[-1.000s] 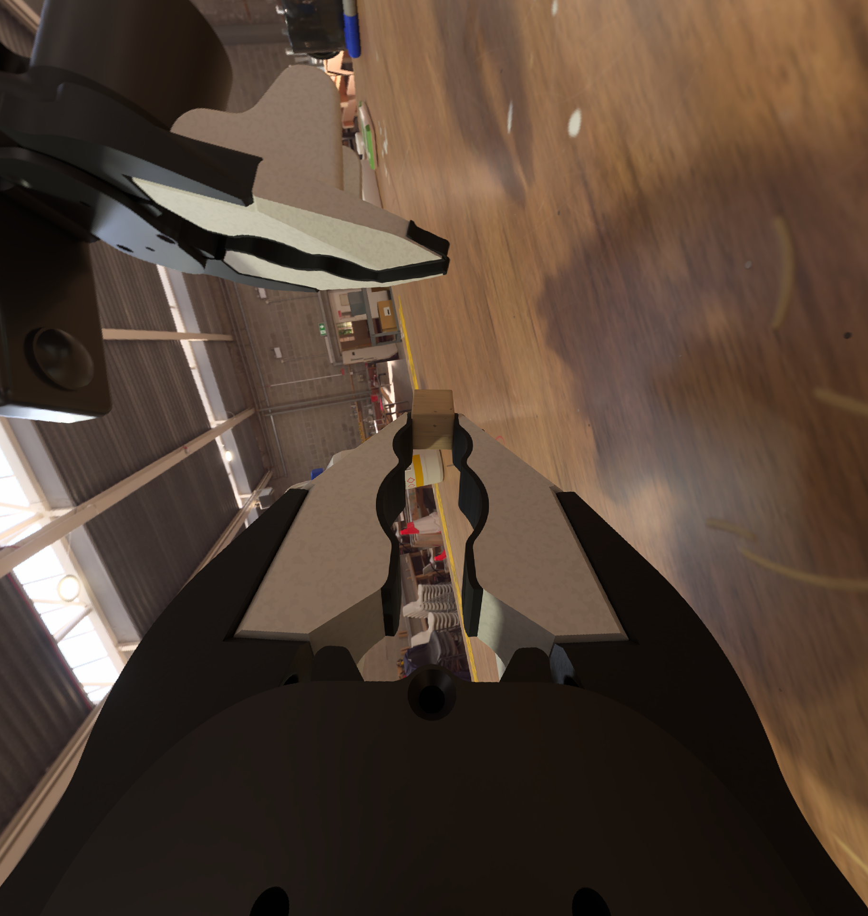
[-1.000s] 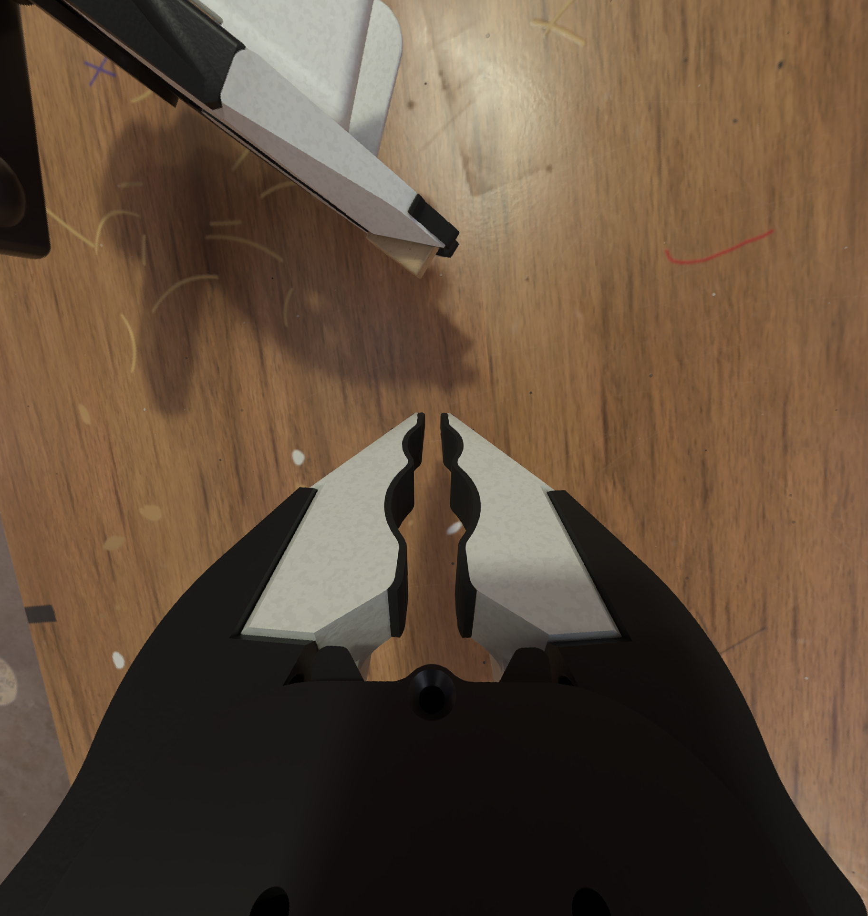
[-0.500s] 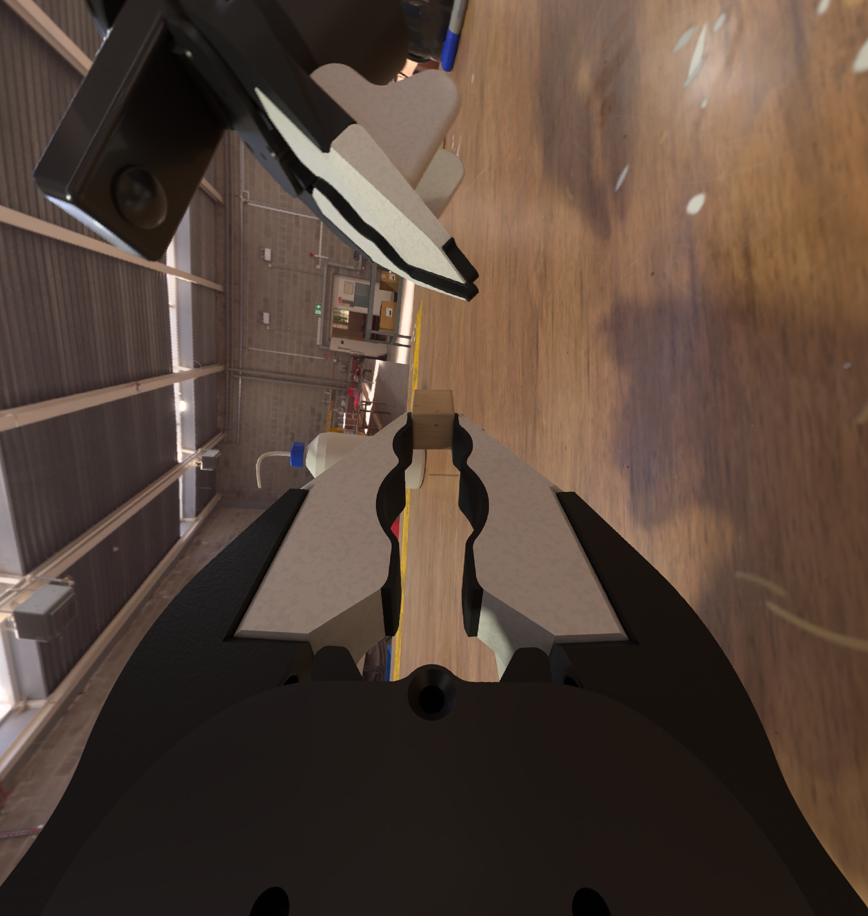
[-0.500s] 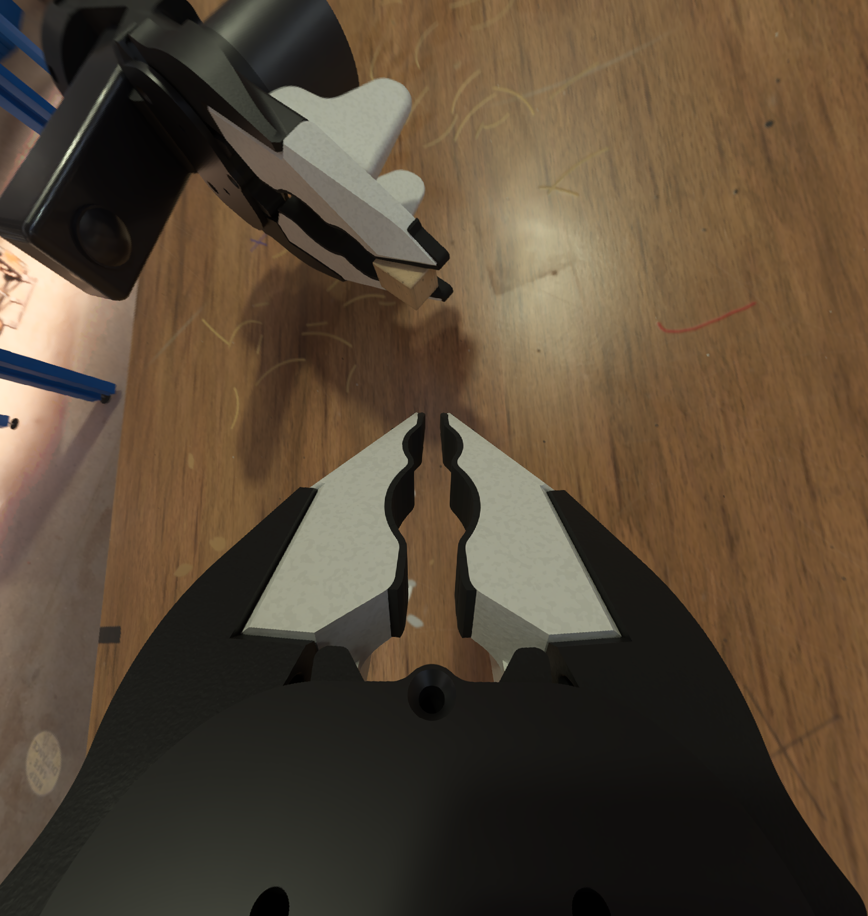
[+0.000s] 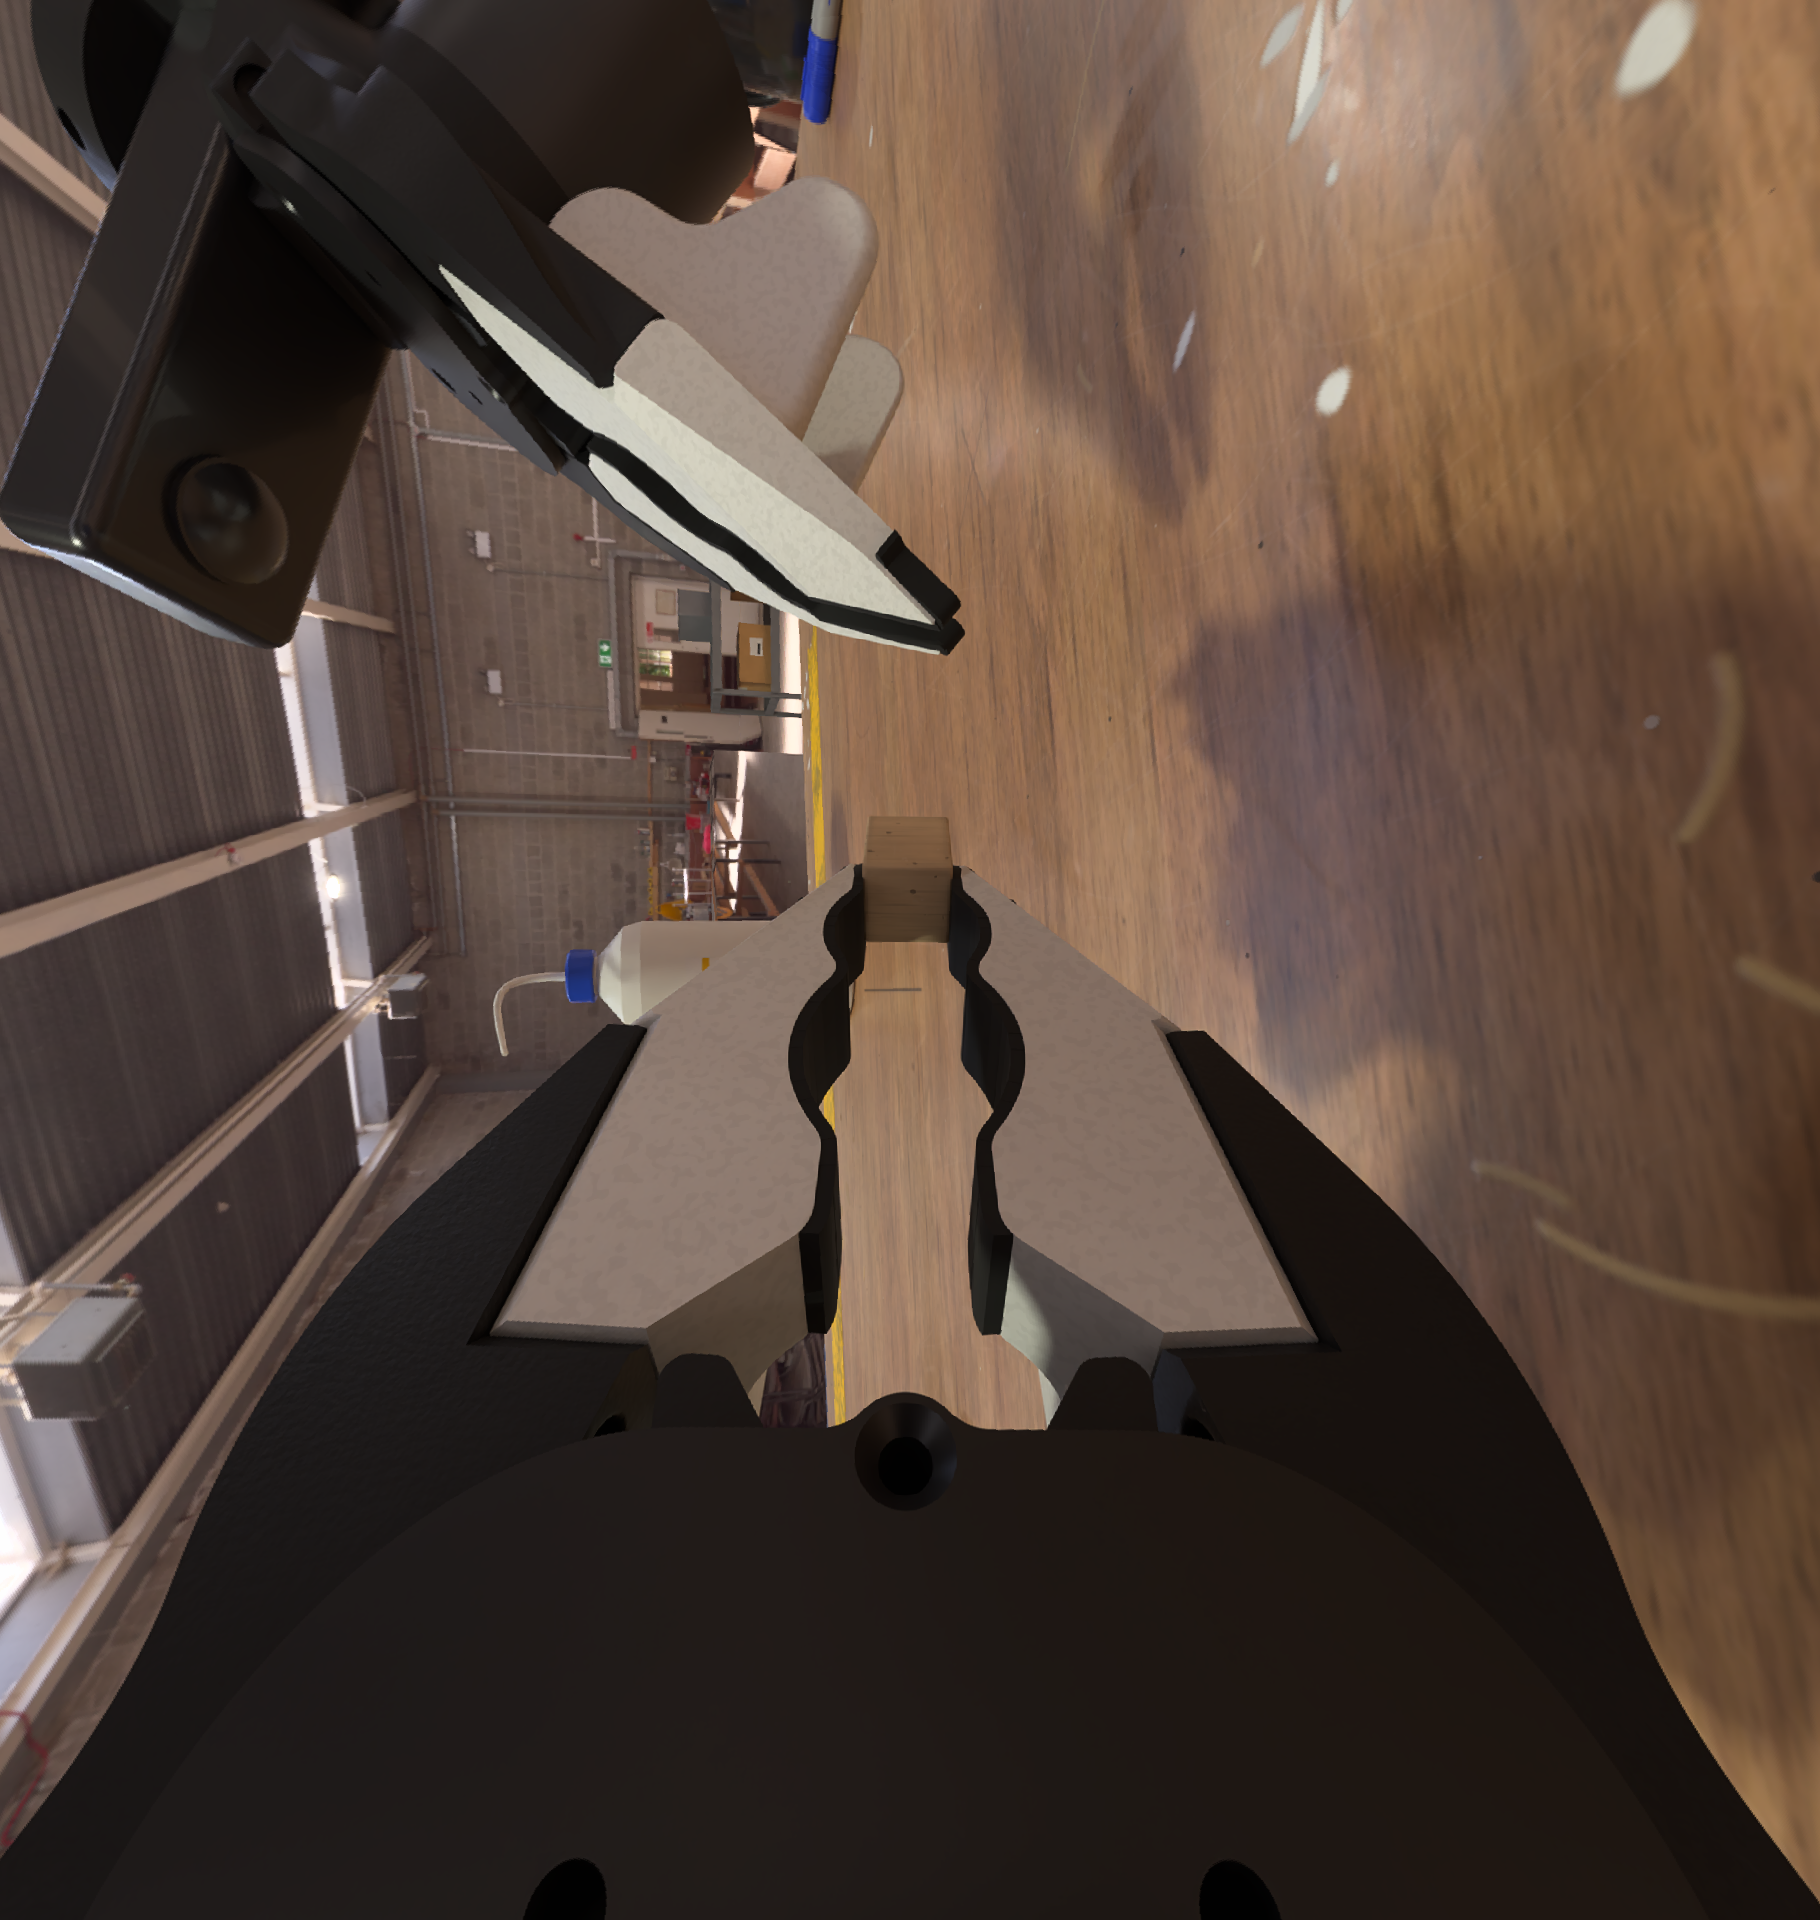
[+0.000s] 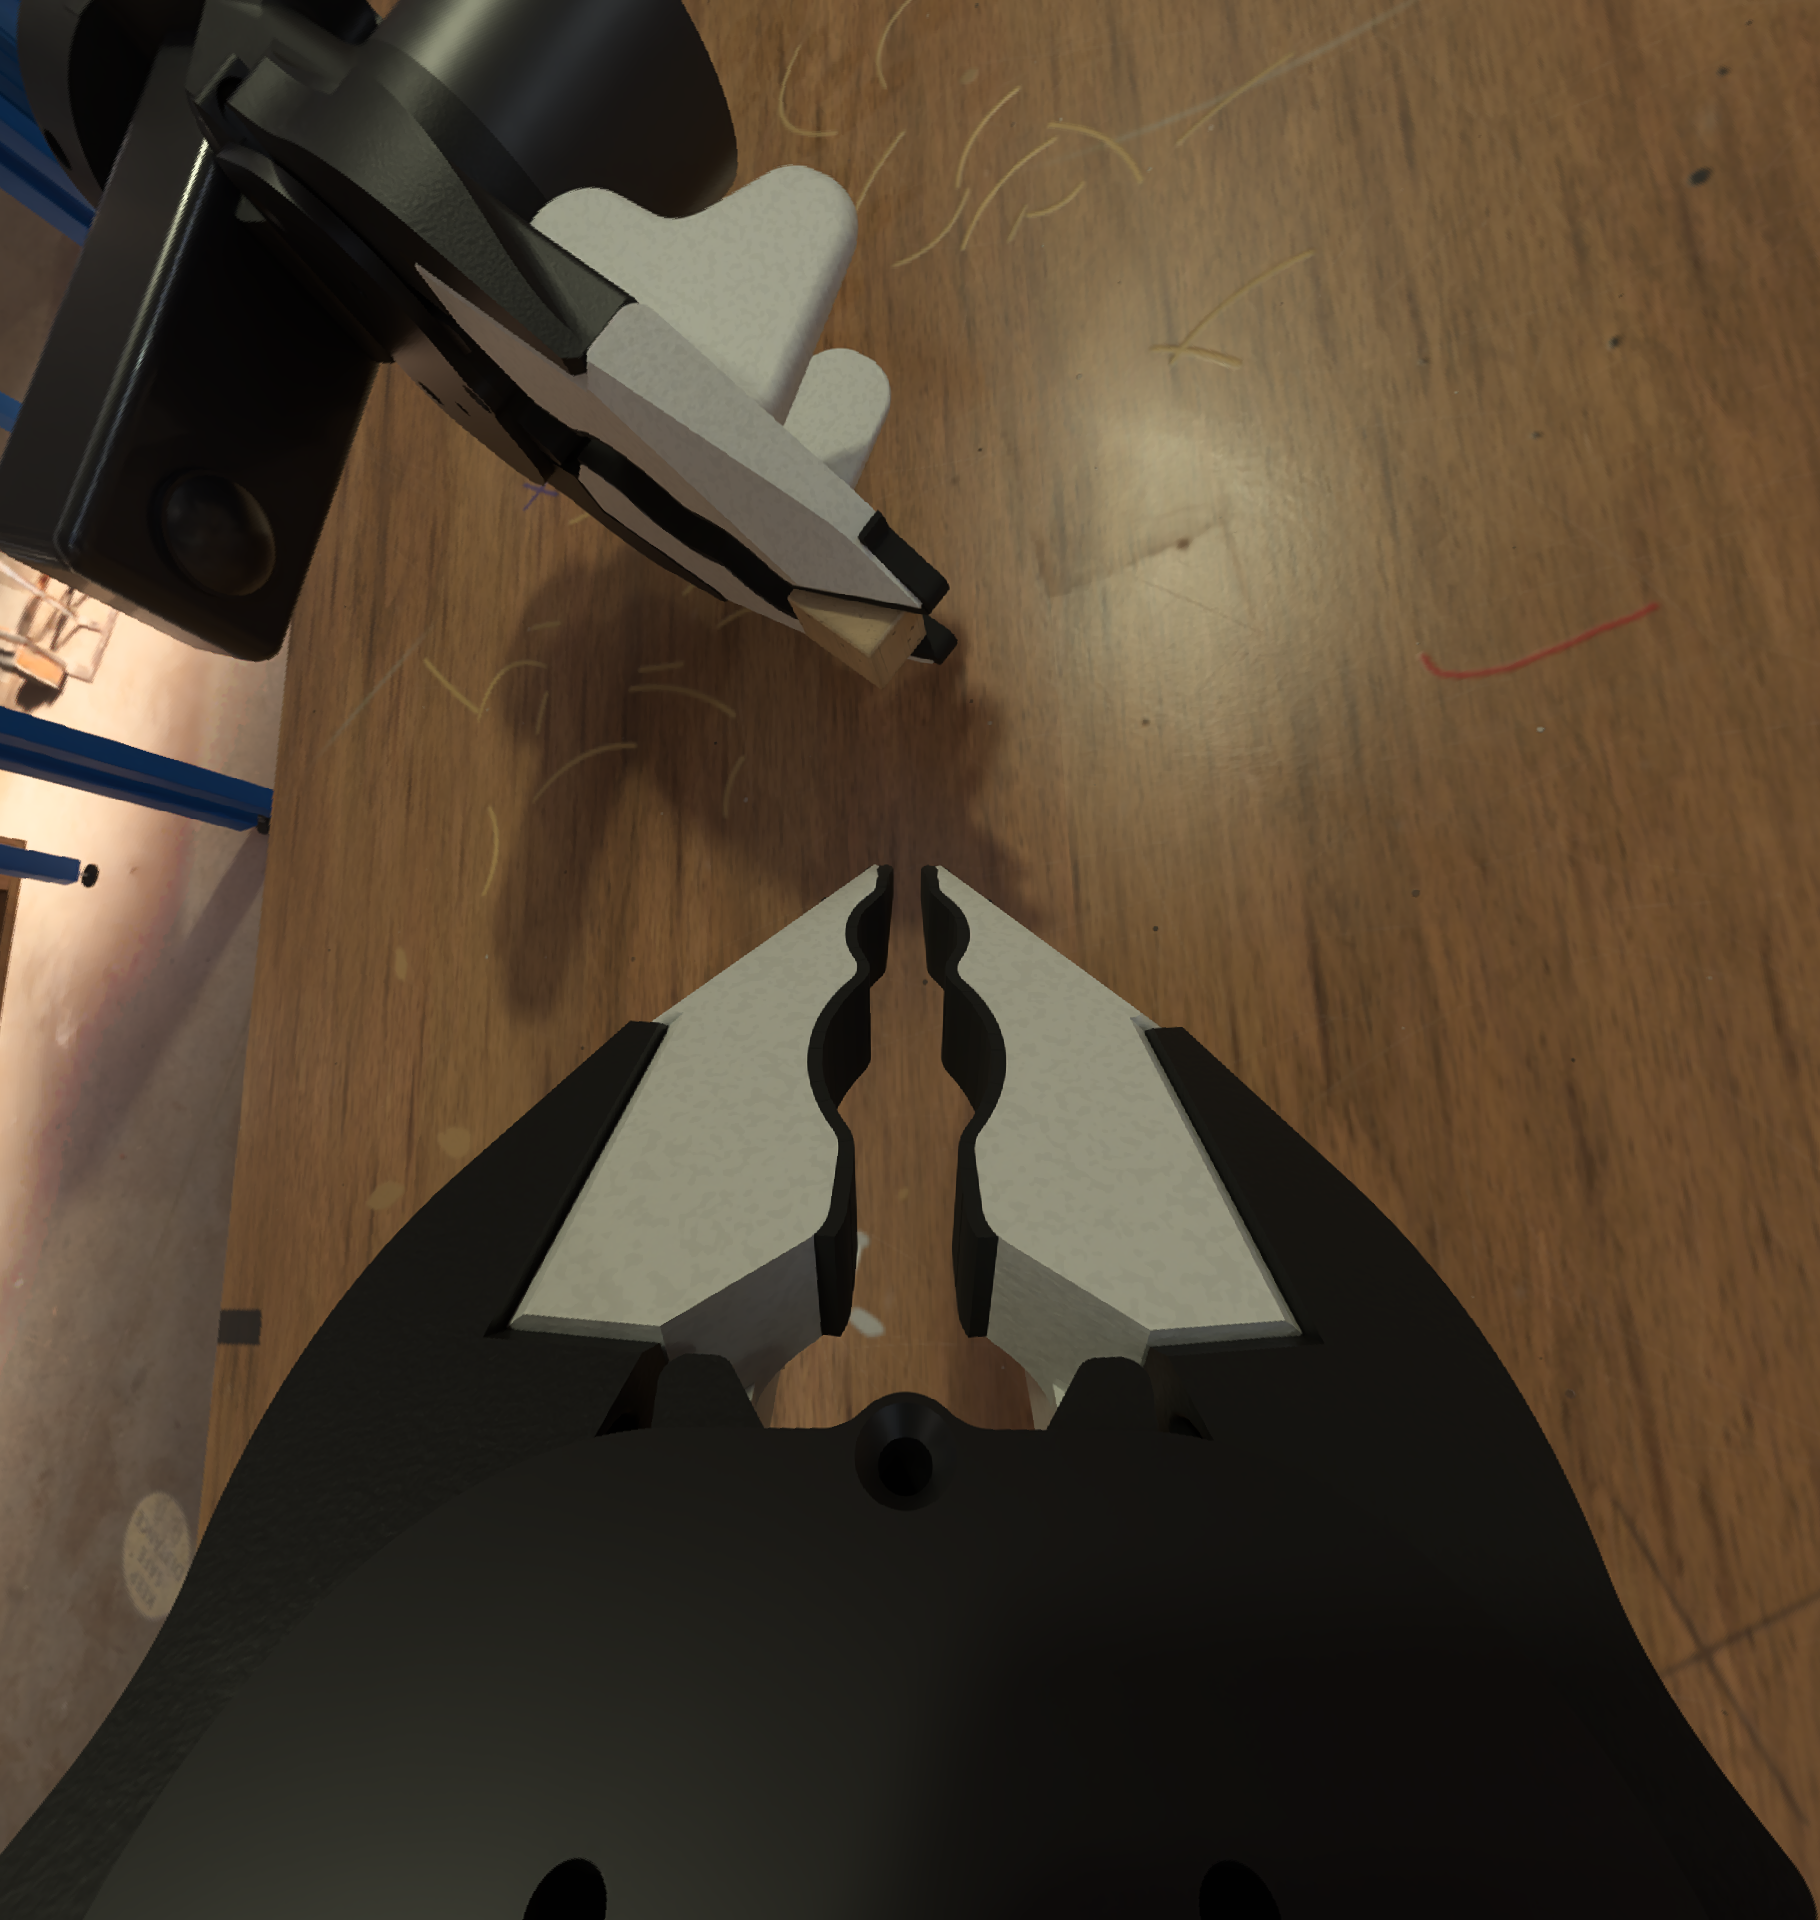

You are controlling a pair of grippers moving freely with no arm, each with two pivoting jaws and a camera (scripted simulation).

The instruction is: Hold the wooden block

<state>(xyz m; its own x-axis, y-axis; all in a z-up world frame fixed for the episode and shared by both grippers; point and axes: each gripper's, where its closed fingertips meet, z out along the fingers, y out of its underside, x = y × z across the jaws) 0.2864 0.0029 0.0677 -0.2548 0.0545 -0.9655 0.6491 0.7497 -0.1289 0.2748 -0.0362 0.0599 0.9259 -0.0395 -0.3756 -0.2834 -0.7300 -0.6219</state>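
Between left tongs (image 5: 907, 883), squared pale wooden block (image 5: 907, 894), seemingly clamped.

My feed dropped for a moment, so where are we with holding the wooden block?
Done: the left gripper is shut on the wooden block at its fingertips, and the right wrist view shows the block clear of the table, with a shadow beneath. In hand: keeping that pinch steady. The right gripper is nearly shut, empty, and apart from the block. Left: nothing beyond holding on.

Scratched wooden tabletop (image 6: 1405, 935) — beyond it, a warehouse hall's corrugated wall (image 5: 106, 831).
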